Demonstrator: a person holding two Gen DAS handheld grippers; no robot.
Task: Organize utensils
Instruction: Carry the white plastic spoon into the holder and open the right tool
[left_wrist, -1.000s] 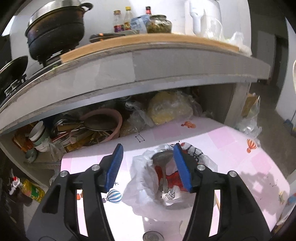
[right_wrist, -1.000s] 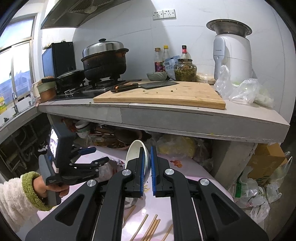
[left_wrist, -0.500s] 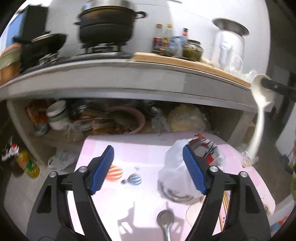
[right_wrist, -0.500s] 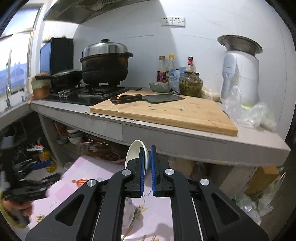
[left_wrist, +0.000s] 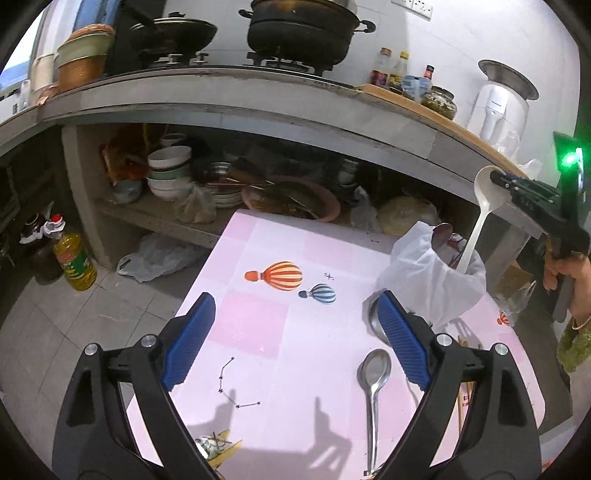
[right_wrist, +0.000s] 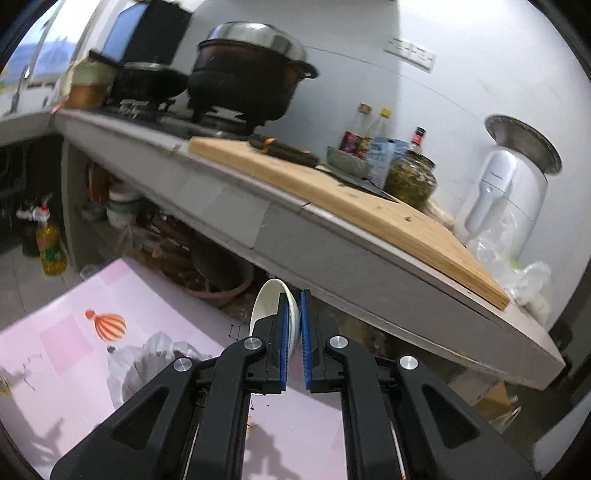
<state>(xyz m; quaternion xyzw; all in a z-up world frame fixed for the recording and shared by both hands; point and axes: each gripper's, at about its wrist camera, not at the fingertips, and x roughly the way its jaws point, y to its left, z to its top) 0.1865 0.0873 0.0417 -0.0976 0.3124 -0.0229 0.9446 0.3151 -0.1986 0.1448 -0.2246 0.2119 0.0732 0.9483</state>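
My right gripper (right_wrist: 294, 325) is shut on the bowl of a white plastic spoon (right_wrist: 267, 308). In the left wrist view that spoon (left_wrist: 480, 214) hangs with its handle down inside a white plastic bag (left_wrist: 432, 280) that wraps a utensil holder on the pink table (left_wrist: 266, 317). My left gripper (left_wrist: 295, 339) is open and empty above the table, left of the bag. A metal spoon (left_wrist: 373, 376) lies on the table near its right finger. Chopsticks (left_wrist: 463, 387) lie behind that finger, mostly hidden.
A concrete counter (left_wrist: 258, 96) with pots, a cutting board (right_wrist: 351, 195) and jars overhangs the table's far side. Bowls and plates (left_wrist: 170, 170) crowd the shelf below. An oil bottle (left_wrist: 74, 262) stands on the floor at left. A wrapper (left_wrist: 214, 448) lies at the table's near edge.
My left gripper has pulled back and to the left, away from the bag. My right gripper has brought the white spoon over the bag, its handle now inside.
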